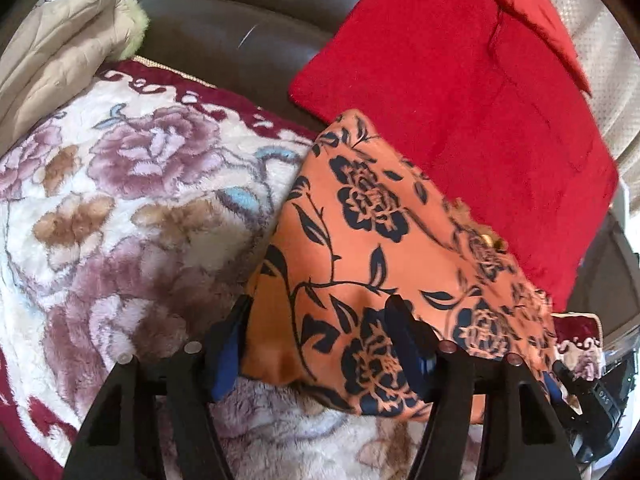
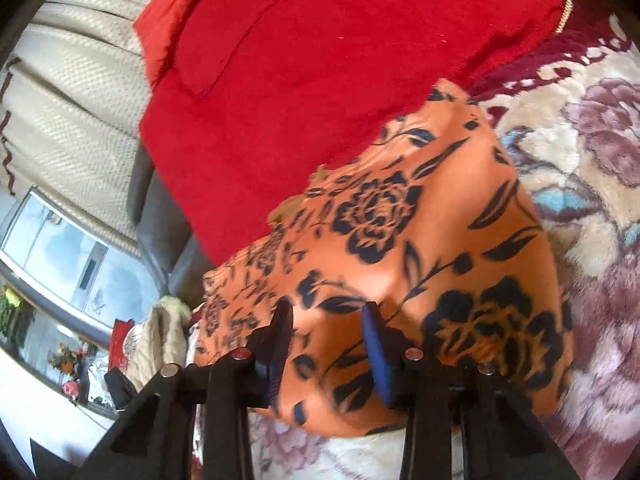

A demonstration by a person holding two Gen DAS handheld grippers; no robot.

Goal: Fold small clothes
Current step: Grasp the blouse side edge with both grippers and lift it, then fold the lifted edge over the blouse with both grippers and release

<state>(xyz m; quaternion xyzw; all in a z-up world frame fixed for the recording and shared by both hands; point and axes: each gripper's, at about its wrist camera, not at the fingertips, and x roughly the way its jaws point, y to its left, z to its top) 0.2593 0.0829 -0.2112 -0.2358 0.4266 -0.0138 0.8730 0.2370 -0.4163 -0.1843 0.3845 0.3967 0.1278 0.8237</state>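
An orange cloth with dark navy roses (image 1: 360, 240) lies folded on a floral plush blanket (image 1: 120, 200), its far edge against a red folded garment (image 1: 460, 100). My left gripper (image 1: 320, 316) is open, its fingers spread over the cloth's near edge, nothing clamped. In the right wrist view the same orange cloth (image 2: 400, 248) fills the middle, with the red garment (image 2: 300, 60) behind it. My right gripper (image 2: 326, 316) is open above the cloth's near part, its fingers apart and holding nothing.
A beige quilted jacket (image 1: 60, 52) lies at the back left of the blanket. A dark brown leather sofa back (image 1: 232, 28) rises behind. Cream curtains (image 2: 80, 100) and a window (image 2: 60, 248) stand to the left in the right wrist view.
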